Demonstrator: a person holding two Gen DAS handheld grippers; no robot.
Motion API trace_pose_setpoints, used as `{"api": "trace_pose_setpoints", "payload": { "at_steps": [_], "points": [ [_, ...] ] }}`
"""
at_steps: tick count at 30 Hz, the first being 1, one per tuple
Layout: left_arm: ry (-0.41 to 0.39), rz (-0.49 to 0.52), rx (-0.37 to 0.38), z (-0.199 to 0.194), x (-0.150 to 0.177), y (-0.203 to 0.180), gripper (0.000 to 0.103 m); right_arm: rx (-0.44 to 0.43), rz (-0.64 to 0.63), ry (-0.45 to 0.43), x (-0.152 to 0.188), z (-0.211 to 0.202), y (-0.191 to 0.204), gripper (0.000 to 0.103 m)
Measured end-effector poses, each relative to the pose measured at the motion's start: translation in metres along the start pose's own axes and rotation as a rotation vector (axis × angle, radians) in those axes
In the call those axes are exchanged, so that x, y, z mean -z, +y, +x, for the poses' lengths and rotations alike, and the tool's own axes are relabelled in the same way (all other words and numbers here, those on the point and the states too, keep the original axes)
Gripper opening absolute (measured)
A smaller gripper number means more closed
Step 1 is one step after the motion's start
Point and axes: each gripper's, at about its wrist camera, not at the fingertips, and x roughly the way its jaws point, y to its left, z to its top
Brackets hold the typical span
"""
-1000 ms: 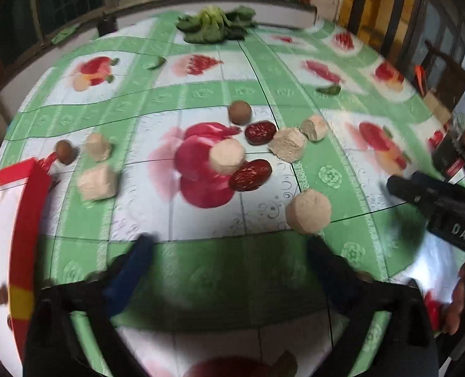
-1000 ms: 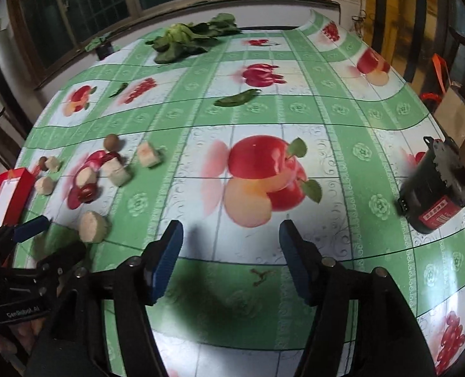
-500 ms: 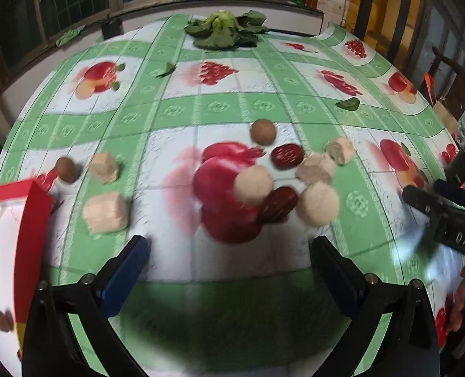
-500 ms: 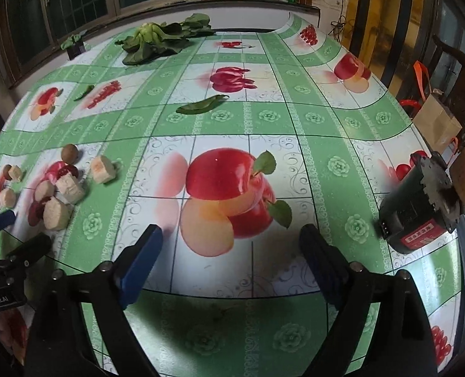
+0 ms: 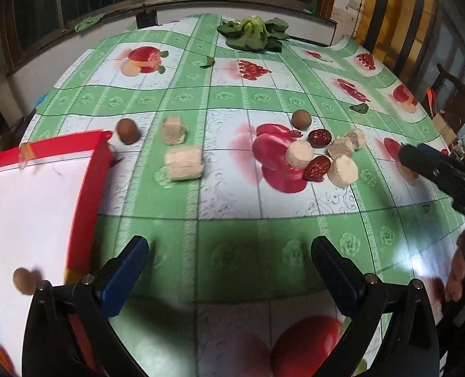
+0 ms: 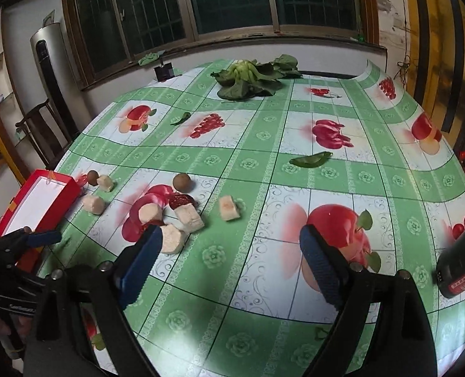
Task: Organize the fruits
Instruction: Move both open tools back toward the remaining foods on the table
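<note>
Sorting has barely begun: one brown fruit (image 5: pixel 24 280) lies in the red box (image 5: pixel 88 207), while the other fruit pieces (image 5: pixel 301 158) sit scattered on the tablecloth (image 5: pixel 232 251). Both the left gripper (image 5: pixel 229 264) and the right gripper (image 6: pixel 230 251) hang wide and empty, the right's jaws having just been opening.

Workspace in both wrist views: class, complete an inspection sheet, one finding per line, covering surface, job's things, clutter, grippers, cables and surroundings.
Surface: green fruit-print tablecloth.
Job's things: red box at the left edge, one brown fruit inside; on the cloth, two brown round fruits, two red dates and pale cut chunks.
Clutter: leafy greens at the far edge; dark container on the right.
Grippers: left gripper open, empty; right gripper just opened wide, empty.
Cables: nothing seen.
Surroundings: windows, chair.
</note>
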Motion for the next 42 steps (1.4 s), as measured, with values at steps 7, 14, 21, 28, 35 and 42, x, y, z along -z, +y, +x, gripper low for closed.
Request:
{"api": "trace_pose_setpoints", "payload": {
  "at_steps": [7,14,21,28,35,42],
  "points": [
    [-0.018,0.021,0.006,0.0,-0.016,-0.003,0.103,-0.011,0.056,0.012,0.005,0.002,-0.019,0.089],
    [-0.134,-0.119,-0.023,-0.057,-0.021,0.06,0.103,-0.032,0.074,0.018,0.006,0.006,-0.023,0.089],
    [-0.141,-0.221,-0.061,-0.047,-0.077,0.108,0.103,-0.04,0.133,-0.001,0.003,0.005,-0.035,0.089],
    [-0.102,-0.429,0.072,0.007,-0.135,0.128,0.103,-0.045,0.162,0.017,0.002,0.012,-0.041,0.089],
    [-0.222,-0.494,-0.12,0.048,-0.159,0.134,0.102,-0.049,0.163,-0.031,-0.002,0.003,-0.043,0.089],
    [-0.129,-0.339,-0.161,0.082,-0.173,0.106,0.102,-0.077,0.217,-0.069,-0.007,-0.006,-0.055,0.089]
  ]
}}
